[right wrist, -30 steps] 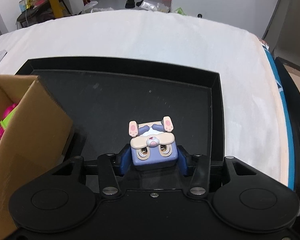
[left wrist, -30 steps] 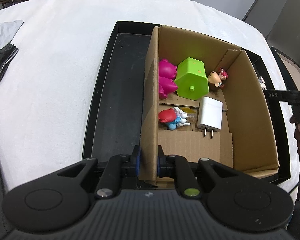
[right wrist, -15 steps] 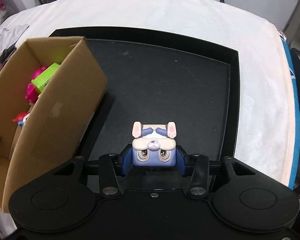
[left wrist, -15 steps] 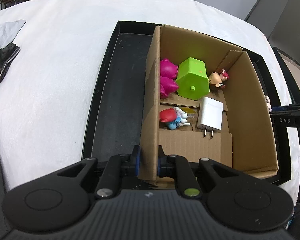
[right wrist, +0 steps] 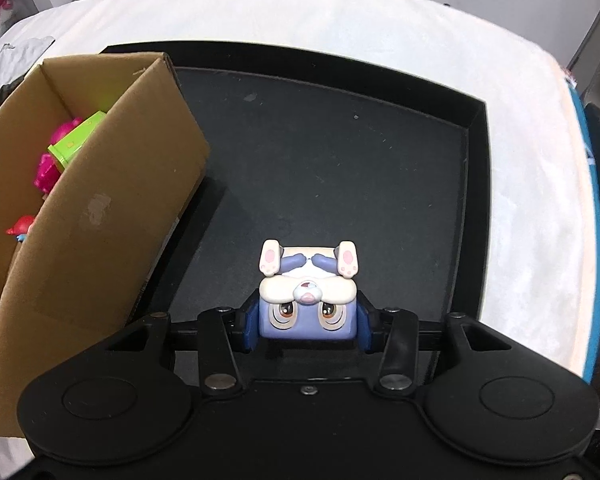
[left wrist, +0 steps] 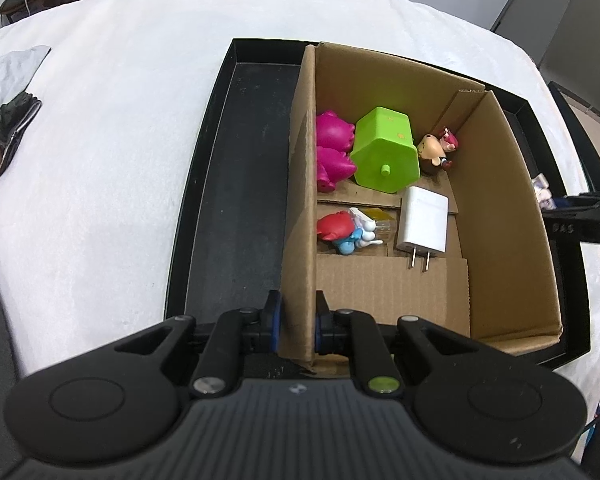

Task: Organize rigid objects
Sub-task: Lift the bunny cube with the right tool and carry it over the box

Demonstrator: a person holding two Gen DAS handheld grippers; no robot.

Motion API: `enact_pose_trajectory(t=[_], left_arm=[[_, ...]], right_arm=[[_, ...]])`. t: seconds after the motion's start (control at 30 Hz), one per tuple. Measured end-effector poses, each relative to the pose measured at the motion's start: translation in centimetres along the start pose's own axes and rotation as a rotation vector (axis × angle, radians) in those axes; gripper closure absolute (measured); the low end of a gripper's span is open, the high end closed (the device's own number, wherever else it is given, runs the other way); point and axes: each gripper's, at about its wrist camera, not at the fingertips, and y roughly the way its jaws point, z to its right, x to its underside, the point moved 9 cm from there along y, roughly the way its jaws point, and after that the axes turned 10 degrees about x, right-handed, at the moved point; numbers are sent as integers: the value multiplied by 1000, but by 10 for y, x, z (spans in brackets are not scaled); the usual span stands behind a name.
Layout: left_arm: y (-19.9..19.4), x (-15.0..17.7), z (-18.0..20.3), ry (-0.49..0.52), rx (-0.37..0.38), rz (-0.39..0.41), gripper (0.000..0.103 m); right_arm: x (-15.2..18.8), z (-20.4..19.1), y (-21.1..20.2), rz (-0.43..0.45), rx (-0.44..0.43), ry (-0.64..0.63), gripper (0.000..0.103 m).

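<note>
A cardboard box [left wrist: 508, 208] stands in a black tray [left wrist: 236, 184]. My left gripper [left wrist: 297, 322] is shut on the box's left wall at its near corner. In the box lie a pink toy [left wrist: 332, 152], a green plastic block [left wrist: 386, 148], a small doll figure [left wrist: 436, 152], a white charger [left wrist: 422, 220] and a red and blue figure [left wrist: 342, 232]. My right gripper [right wrist: 307, 322] is shut on a blue and cream bunny toy [right wrist: 308, 292], held upside down above the tray floor [right wrist: 340, 168], to the right of the box [right wrist: 100, 220].
The tray sits on a table under a white cloth [left wrist: 100, 140]. A grey bag and a dark object [left wrist: 16, 116] lie at the far left. My right gripper shows at the right edge of the left wrist view [left wrist: 580, 216]. Clutter and furniture stand beyond the table.
My right gripper with the bunny toy has risen and swung left, so the box now shows larger in its view. My left gripper keeps its hold on the box wall.
</note>
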Motion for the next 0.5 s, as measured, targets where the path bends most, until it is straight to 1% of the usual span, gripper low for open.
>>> enact_pose_trajectory(t=[0.27,0.5], left_arm=[[0,0,1,-3,-23,-13,89],[0,2,1,-19,-38,-16,90]], right_arm=[[-4,8,-32,69,-15,48,60],[-4,17,-67,130,-64,94,60]])
